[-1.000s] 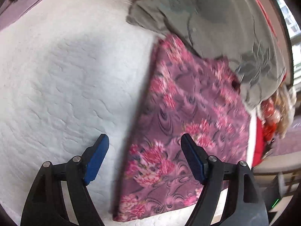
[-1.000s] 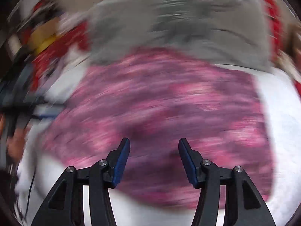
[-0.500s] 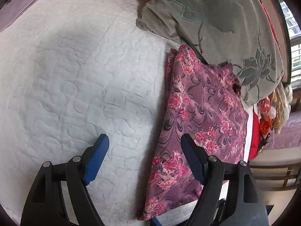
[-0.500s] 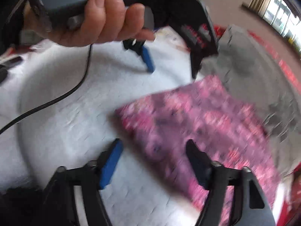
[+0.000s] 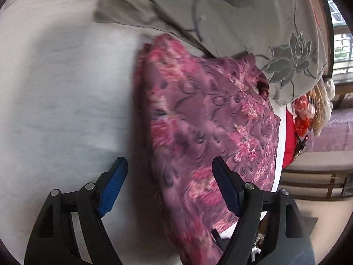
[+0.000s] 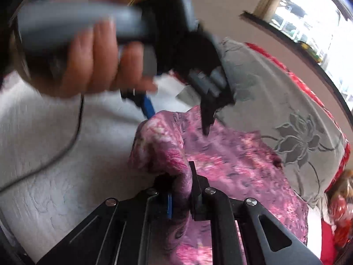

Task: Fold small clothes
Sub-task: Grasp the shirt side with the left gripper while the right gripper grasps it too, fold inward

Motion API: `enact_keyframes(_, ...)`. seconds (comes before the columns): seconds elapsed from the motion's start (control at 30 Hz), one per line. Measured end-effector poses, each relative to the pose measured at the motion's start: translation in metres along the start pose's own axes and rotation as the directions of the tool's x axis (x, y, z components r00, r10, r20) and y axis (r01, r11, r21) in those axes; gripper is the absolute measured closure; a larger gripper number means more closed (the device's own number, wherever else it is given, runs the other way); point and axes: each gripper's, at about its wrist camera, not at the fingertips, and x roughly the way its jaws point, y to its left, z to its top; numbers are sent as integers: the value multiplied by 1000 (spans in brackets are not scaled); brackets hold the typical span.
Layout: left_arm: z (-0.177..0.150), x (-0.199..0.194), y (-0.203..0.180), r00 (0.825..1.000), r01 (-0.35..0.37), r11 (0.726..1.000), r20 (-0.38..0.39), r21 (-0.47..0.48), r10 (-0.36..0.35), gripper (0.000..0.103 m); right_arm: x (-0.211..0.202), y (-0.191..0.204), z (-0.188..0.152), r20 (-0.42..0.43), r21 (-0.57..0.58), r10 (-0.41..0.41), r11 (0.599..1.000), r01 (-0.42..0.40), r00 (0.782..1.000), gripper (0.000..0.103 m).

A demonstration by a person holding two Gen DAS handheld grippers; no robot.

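A pink and purple floral cloth [image 5: 209,121] lies folded on the white quilted bed [image 5: 66,99]. My left gripper [image 5: 169,161] hovers open over the cloth's left edge, and nothing is pinched between its blue pads. In the right wrist view the same cloth [image 6: 238,167] is bunched up at its near edge. My right gripper [image 6: 181,183] is closing, and its pads press on that bunched fold. Above the cloth's far corner a hand [image 6: 94,61] holds the left gripper [image 6: 177,121], open.
A grey cover with a flower print [image 5: 242,22] lies along the cloth's far side and overlaps its corner. Red fabric and ornaments [image 5: 293,132] sit past the bed's right edge. A black cable [image 6: 72,132] trails over the quilt [image 6: 44,165]. A window [image 6: 308,11] is behind.
My right gripper has gone from wide open over the cloth to shut on its near edge, lifting a fold. The left gripper has shifted so the cloth's left edge lies between its fingers.
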Motion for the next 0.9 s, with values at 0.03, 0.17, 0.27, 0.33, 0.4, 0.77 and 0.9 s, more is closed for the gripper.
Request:
enact_keyframes(0.03,1,3,-6,1000,3,1000,-1,9,-3,25,-2,-4,1,7,11,0,1000,0,1000,93)
enact_keyframes(0.17,5,10,-36,1000,-25,998,9,50,25,59,-6,-14,1,18,51,12,999,-13,1000,93)
enact_keyframes(0.27,6,5,-47,994,-107,992,27,67,105,91,-5,-23,-3,25,98,25,995,-28,999,93)
enact_keyframes(0.33,5,-3,-47,995,-92,995,38,47,91,93,-9,-28,-4,34,129,31,991,-35,999,94)
enact_keyframes(0.4,3,-14,-57,995,-80,996,64,41,77,94,-13,-36,-7,45,165,40,985,-47,998,94)
enact_keyframes(0.77,-13,-39,-141,985,-112,987,145,119,95,94,-55,-104,-25,116,395,42,915,-85,992,94)
enact_keyframes(0.9,-18,-33,-174,982,-136,980,154,146,113,94,-65,-125,-38,124,469,25,880,-81,992,94)
